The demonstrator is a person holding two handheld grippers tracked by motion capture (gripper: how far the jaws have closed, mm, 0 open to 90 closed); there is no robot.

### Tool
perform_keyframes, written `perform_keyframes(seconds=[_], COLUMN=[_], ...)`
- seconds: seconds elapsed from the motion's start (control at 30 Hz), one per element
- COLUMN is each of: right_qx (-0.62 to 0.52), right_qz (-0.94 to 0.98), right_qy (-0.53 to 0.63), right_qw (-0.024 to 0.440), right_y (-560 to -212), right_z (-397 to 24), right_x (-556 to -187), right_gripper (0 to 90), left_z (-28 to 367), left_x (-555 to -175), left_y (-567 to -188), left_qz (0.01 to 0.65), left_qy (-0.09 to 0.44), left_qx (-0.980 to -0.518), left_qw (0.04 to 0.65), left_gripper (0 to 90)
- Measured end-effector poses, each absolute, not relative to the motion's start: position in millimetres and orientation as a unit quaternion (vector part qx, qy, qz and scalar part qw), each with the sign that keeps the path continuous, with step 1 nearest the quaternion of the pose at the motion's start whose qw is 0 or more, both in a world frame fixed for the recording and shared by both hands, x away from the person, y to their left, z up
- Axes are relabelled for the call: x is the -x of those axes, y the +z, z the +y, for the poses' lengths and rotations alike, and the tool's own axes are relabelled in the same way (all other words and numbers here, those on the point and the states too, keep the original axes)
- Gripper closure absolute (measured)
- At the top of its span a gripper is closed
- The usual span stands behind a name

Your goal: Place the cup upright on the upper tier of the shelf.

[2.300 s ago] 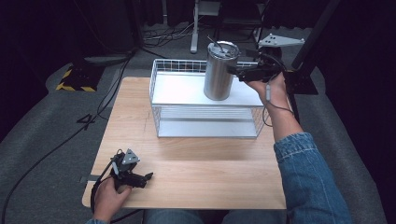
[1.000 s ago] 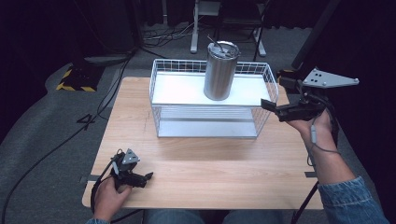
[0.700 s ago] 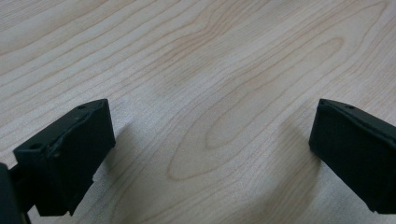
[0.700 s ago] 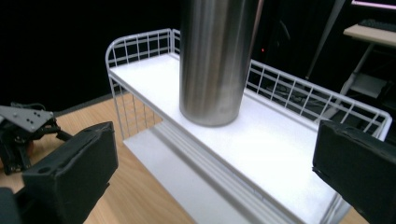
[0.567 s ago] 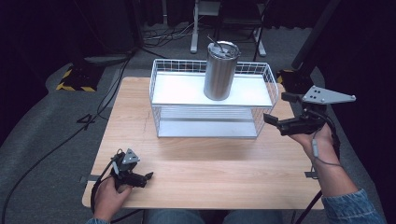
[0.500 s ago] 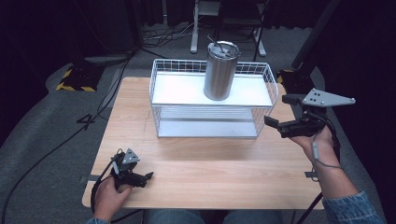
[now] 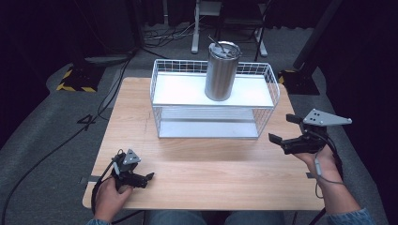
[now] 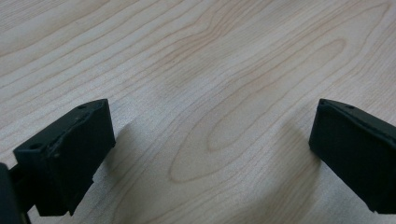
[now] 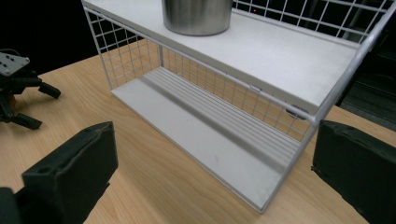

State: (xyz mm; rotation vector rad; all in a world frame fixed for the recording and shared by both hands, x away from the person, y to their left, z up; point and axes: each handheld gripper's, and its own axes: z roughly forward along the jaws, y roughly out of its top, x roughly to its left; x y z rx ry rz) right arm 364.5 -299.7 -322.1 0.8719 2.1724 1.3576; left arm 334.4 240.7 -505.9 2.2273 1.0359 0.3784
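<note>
The steel tumbler (image 7: 221,70) stands upright on the upper shelf of the white wire rack (image 7: 213,120); its lower shelf lies bare. The right gripper (image 7: 287,128), jaws spread and empty, has pulled back from the tumbler to the table's right edge, while the left gripper (image 7: 140,177) rests unmoved near the front, open

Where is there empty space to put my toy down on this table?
The widest bare patch is the light wooden table between the white wire shelf rack and the near edge, with the left tongs and right tongs at its sides. The rack's lower shelf is bare too. The top shelf is tighter: the tall steel tumbler stands there.
</note>
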Motion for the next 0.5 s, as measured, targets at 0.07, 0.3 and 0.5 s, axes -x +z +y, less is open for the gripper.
perform_keyframes(seconds=[0.07, 0.3, 0.5], right_qx=[-0.317, -0.331, -0.342], right_qz=[0.785, 0.789, 0.790], right_qy=[0.487, 0.474, 0.463], right_qw=[0.216, 0.210, 0.208], right_y=[-331.0, -356.7, -378.1], right_z=[-301.8, -306.9, -309.3], right_x=[-363.4, -361.0, -358.9], right_gripper=[0.3, 0.3, 0.3], left_z=[240.6, 240.6, 240.6], left_x=[-334.4, -334.8, -334.8], left_y=[-505.9, -505.9, -505.9], left_qz=[0.396, 0.396, 0.396], left_qy=[0.144, 0.144, 0.144], left_qx=[-0.848, -0.848, -0.848], left_qw=[0.323, 0.323, 0.323], left_gripper=[0.6, 0.6, 0.6])
